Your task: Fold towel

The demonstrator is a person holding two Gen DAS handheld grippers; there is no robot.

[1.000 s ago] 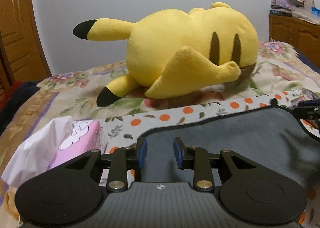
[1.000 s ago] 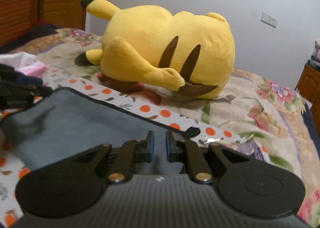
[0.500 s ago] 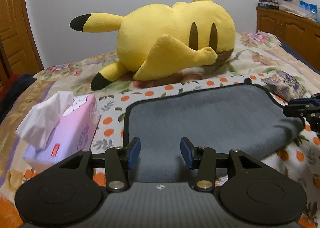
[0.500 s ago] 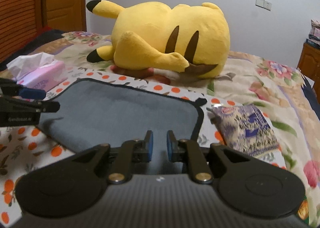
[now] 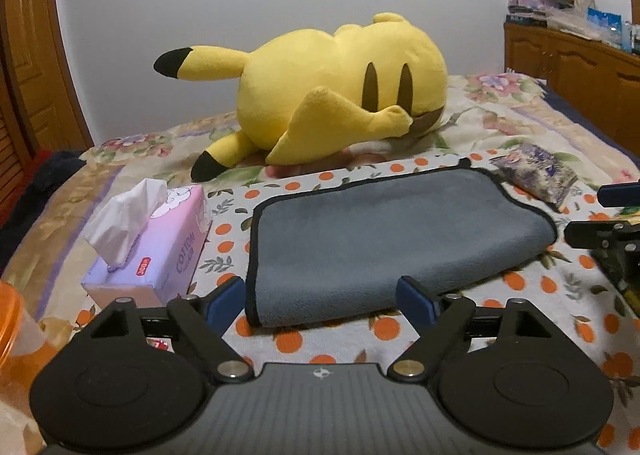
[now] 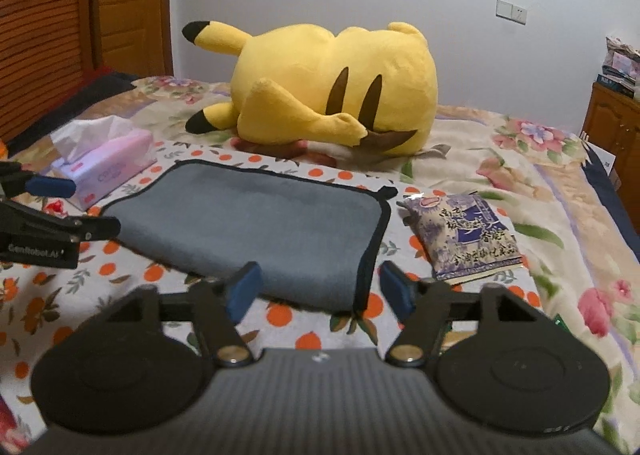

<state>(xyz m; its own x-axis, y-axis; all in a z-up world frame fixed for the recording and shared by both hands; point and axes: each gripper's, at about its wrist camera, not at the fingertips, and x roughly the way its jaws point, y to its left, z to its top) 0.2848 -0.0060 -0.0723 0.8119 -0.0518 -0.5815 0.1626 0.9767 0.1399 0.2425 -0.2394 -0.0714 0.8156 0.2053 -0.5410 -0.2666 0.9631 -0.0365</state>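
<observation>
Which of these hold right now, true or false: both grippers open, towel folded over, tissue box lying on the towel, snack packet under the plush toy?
1. Both the left gripper and the right gripper are open. True.
2. The towel lies folded over on the bed sheet. True.
3. The tissue box lies on the towel. False: it sits beside it, apart.
4. The snack packet is under the plush toy. False: it lies beside the towel, nearer than the toy.

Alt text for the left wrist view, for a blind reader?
A grey towel, folded once, lies on a flowered bedspread ahead of the open, empty left gripper. A pink tissue box sits left, a yellow plush toy behind, a snack packet right.
</observation>
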